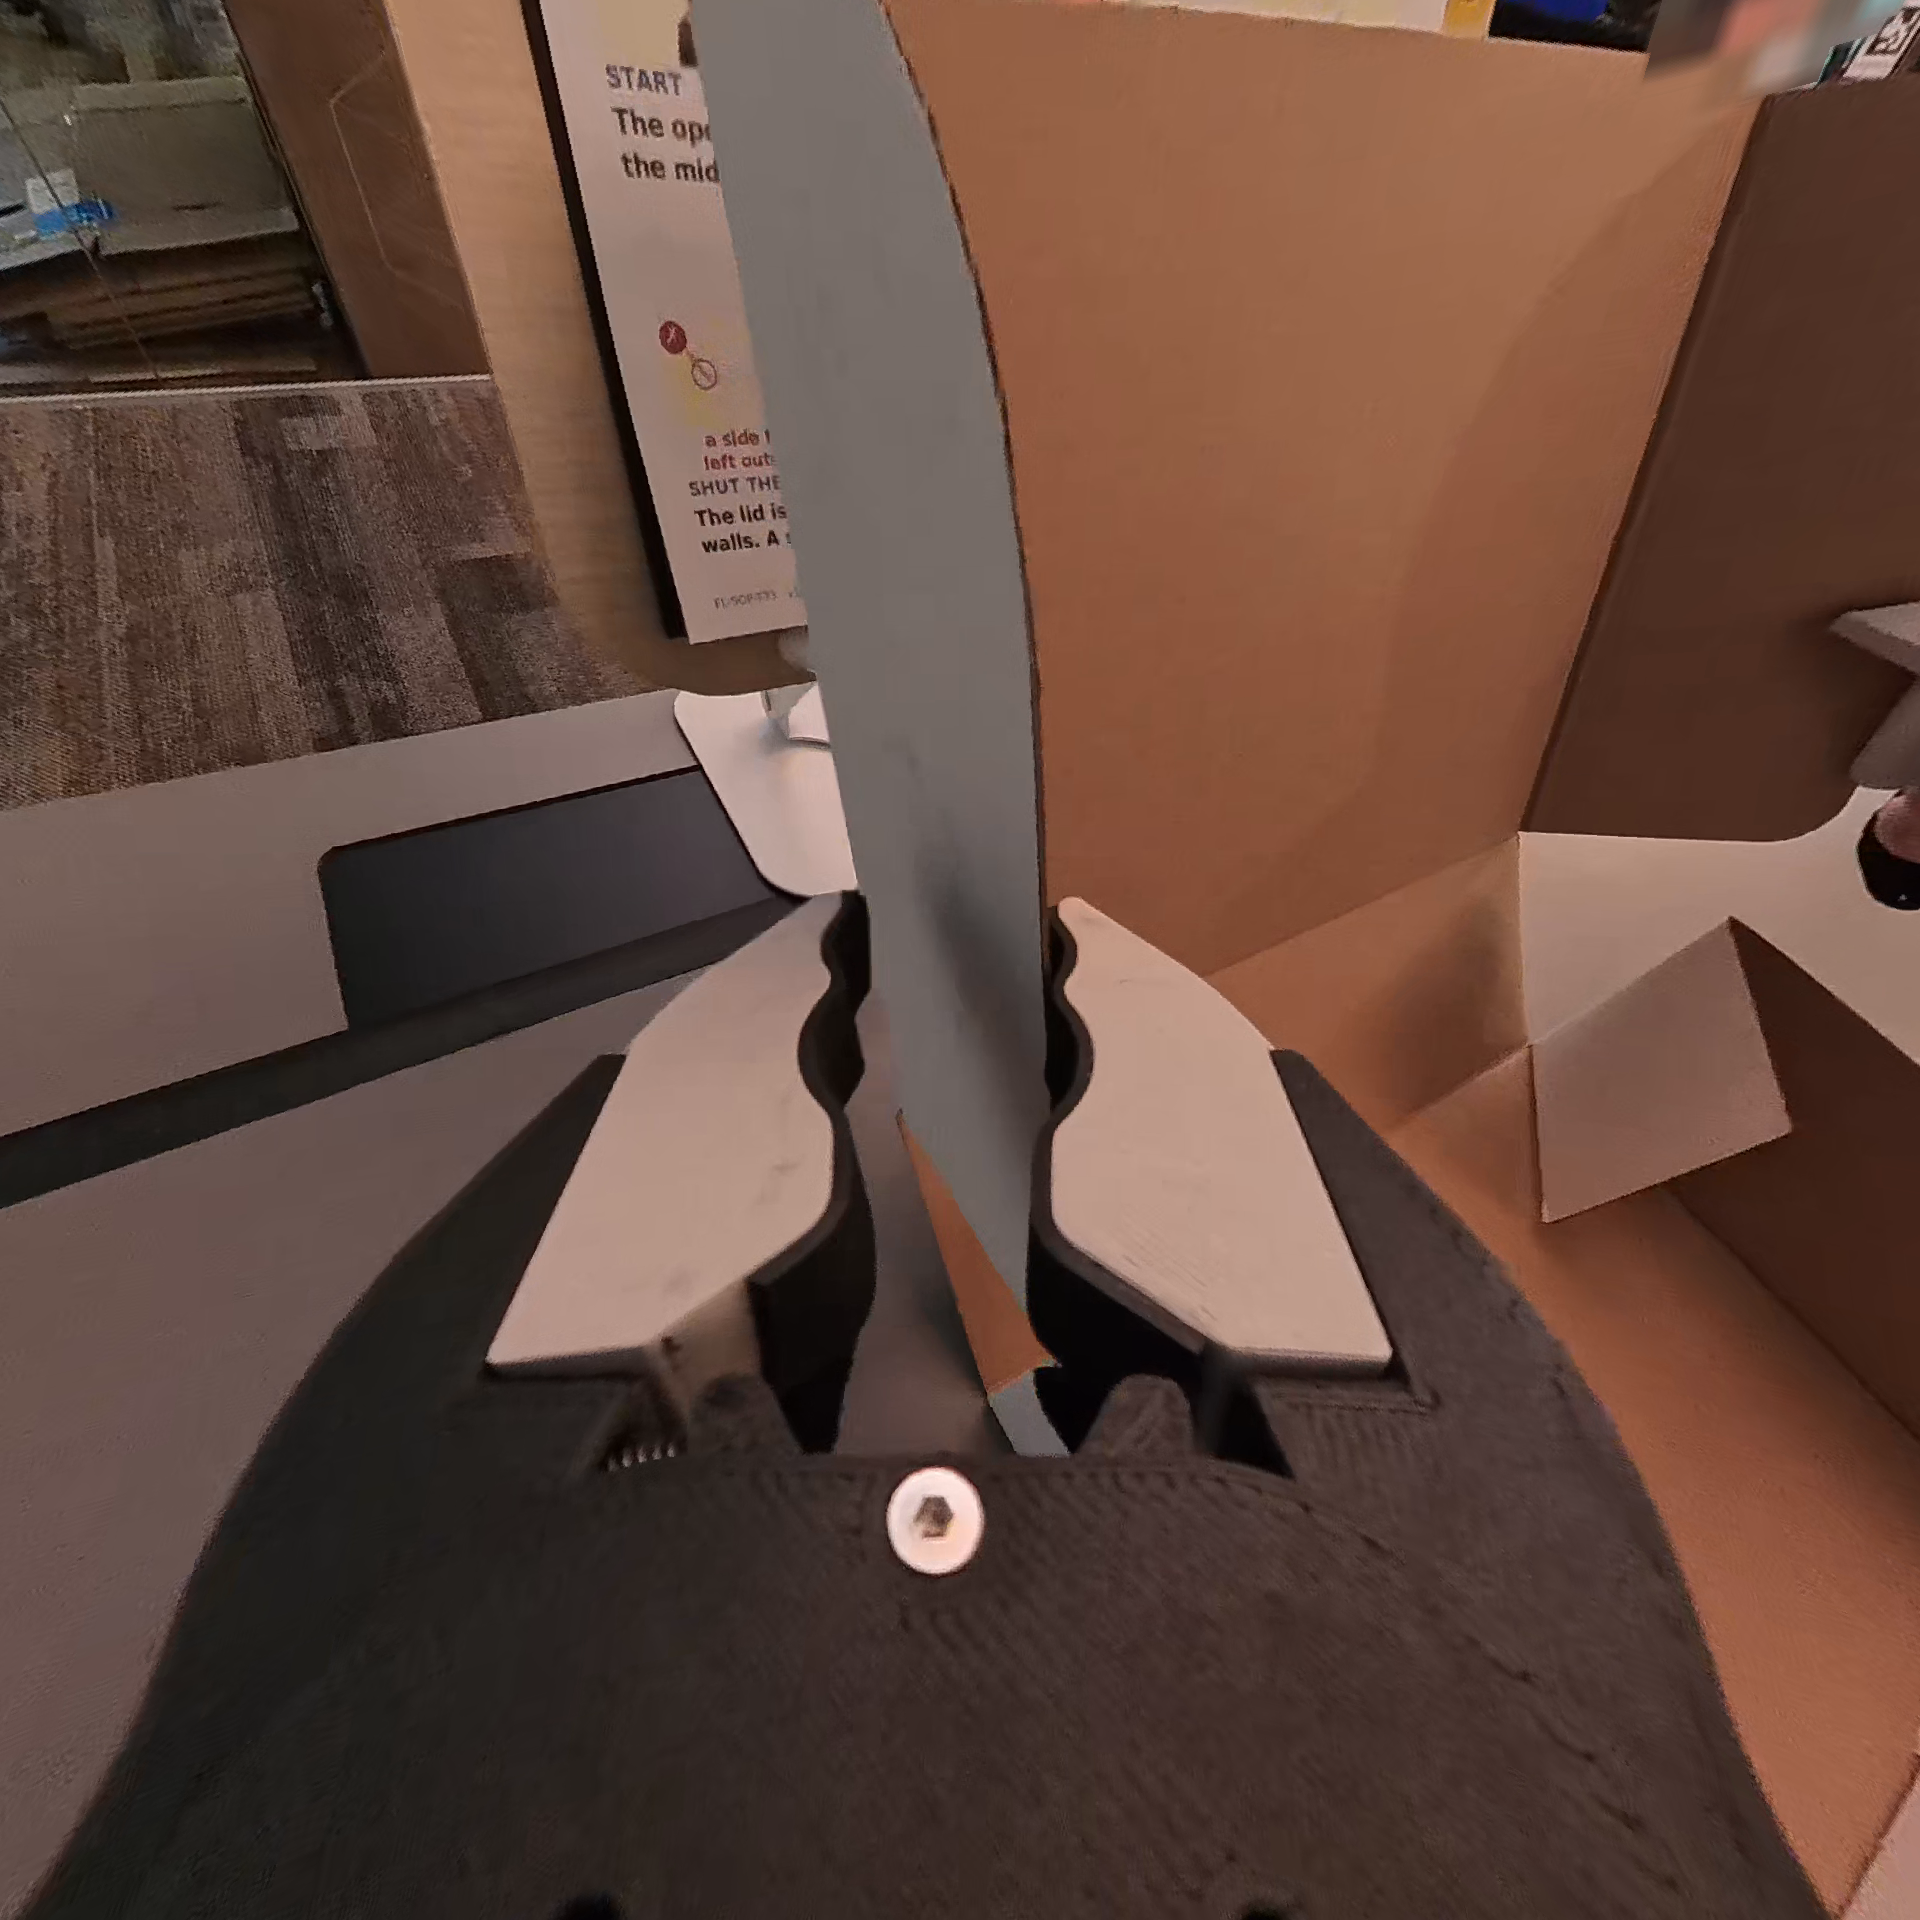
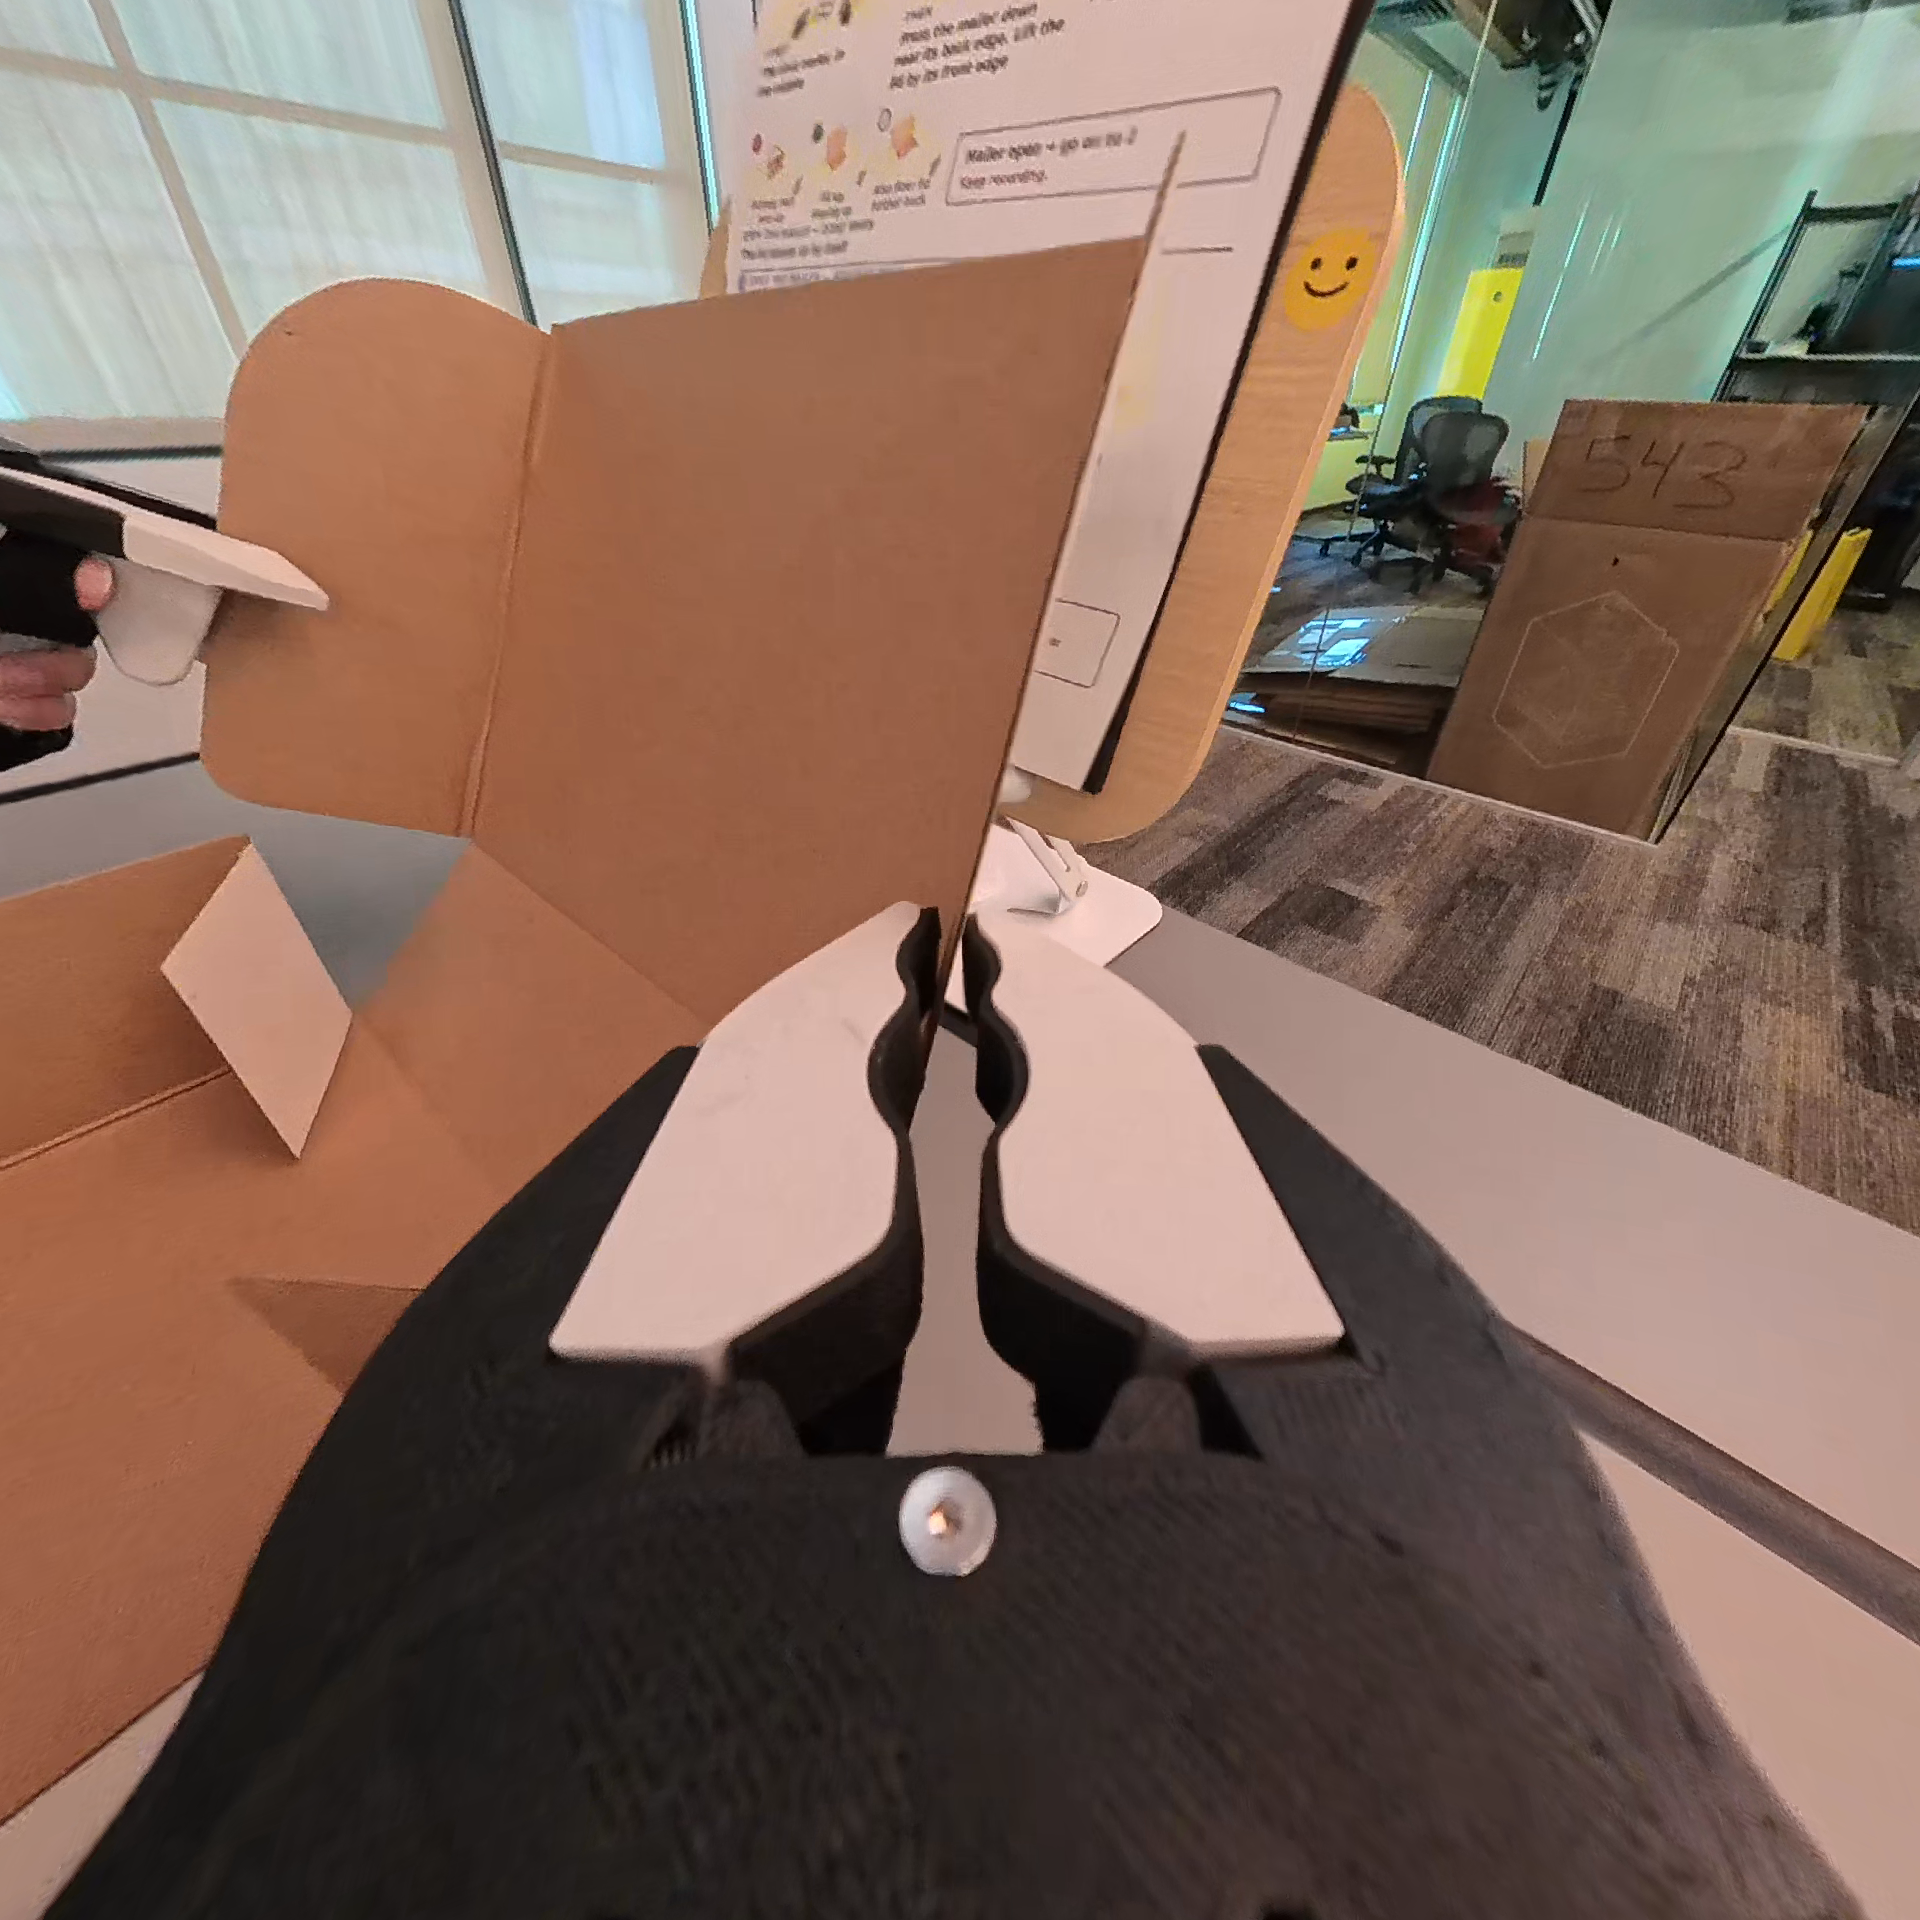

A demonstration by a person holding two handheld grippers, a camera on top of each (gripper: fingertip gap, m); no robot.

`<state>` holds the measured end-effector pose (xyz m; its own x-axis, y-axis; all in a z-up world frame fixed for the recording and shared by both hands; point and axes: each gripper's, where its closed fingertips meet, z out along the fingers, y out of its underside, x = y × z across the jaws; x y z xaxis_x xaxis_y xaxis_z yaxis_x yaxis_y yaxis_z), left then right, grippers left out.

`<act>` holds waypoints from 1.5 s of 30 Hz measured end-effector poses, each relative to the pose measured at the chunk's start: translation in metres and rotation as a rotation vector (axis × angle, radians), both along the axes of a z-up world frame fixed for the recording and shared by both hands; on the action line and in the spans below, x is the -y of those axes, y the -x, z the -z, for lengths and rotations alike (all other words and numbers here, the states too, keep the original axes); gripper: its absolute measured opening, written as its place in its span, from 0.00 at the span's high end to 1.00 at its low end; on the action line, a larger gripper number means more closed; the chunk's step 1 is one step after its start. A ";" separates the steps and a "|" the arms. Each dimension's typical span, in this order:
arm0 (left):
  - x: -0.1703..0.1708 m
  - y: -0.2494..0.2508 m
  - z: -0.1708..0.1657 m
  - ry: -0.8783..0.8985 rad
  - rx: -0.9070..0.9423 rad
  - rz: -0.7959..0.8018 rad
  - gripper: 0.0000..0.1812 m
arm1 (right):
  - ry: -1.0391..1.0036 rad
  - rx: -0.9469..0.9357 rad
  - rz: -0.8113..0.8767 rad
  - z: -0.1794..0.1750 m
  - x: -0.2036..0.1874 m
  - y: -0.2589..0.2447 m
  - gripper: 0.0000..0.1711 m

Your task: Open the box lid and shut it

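Grey table [image 2: 1558, 1195], both grippers level, clamping upright lid [image 2: 790, 623]

Brown cardboard box [image 2: 156, 1299] lies open, lid [image 2: 790, 623] standing upright.

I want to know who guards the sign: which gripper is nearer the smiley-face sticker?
Right. The right gripper grips the lid's side flap on the side where the smiley-face sticker sits; the left gripper holds the lid's far flap, farther away.
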<state>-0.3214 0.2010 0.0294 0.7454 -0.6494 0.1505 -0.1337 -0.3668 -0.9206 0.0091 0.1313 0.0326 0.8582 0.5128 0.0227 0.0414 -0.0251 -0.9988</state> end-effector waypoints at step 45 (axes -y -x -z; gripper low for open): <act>0.118 0.018 -0.013 -0.026 0.022 0.056 0.92 | 0.441 -0.091 0.037 -0.002 0.115 0.072 0.87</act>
